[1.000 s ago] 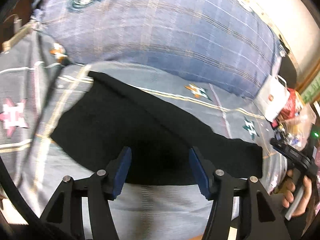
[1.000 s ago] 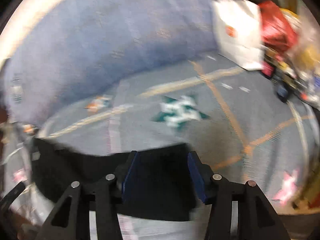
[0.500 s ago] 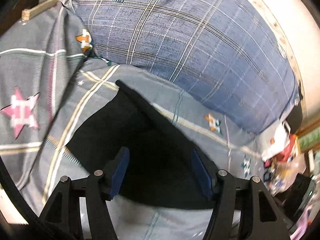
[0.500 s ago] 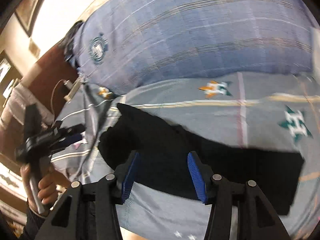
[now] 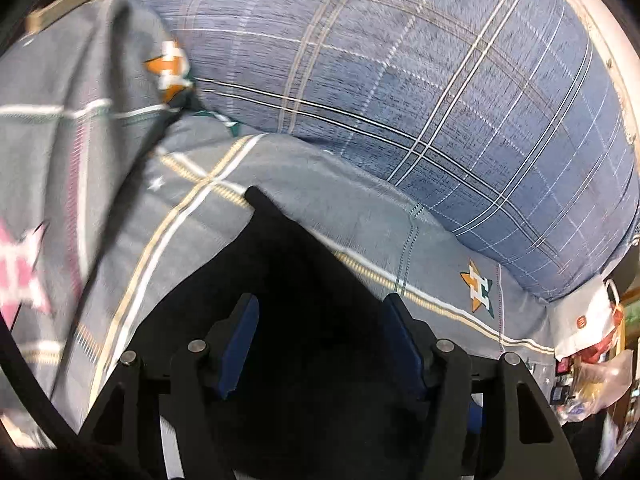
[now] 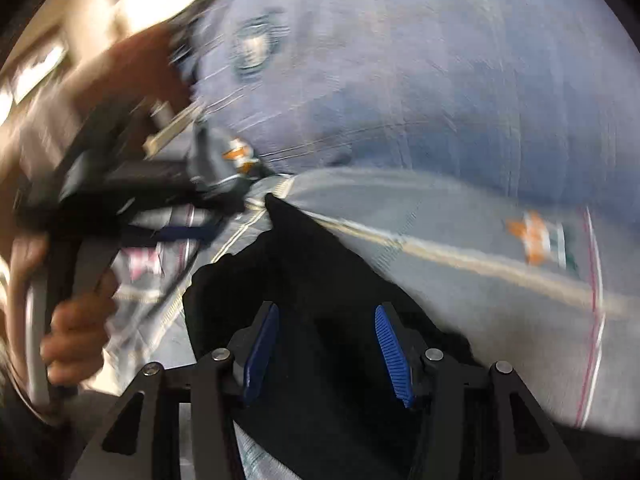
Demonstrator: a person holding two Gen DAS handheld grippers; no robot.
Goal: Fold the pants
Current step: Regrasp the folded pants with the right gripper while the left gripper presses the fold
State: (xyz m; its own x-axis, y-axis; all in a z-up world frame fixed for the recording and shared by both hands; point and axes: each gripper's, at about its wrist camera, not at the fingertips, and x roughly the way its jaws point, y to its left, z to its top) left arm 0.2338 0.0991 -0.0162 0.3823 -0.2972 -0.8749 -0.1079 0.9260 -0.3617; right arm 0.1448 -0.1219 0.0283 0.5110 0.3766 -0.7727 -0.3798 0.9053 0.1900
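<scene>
Black pants (image 5: 296, 280) lie flat on a grey patterned bedsheet (image 5: 168, 216); they also show in the right wrist view (image 6: 320, 272). My left gripper (image 5: 320, 348) is open and empty, with its blue pads just above the pants' left end. My right gripper (image 6: 326, 348) is open and empty over the same left part of the pants. The left gripper and the hand holding it show blurred at the left of the right wrist view (image 6: 132, 188). The right wrist view is motion-blurred.
A large blue plaid pillow (image 5: 420, 80) lies along the far side of the bed (image 6: 440, 60). A white bag and clutter (image 5: 588, 328) stand at the far right edge. A grey patterned pillow (image 5: 60, 120) rises at the left.
Both grippers have swung to the left end of the pants and come closer to it. The right gripper moved from the pants' right end across to the left. Both stay open.
</scene>
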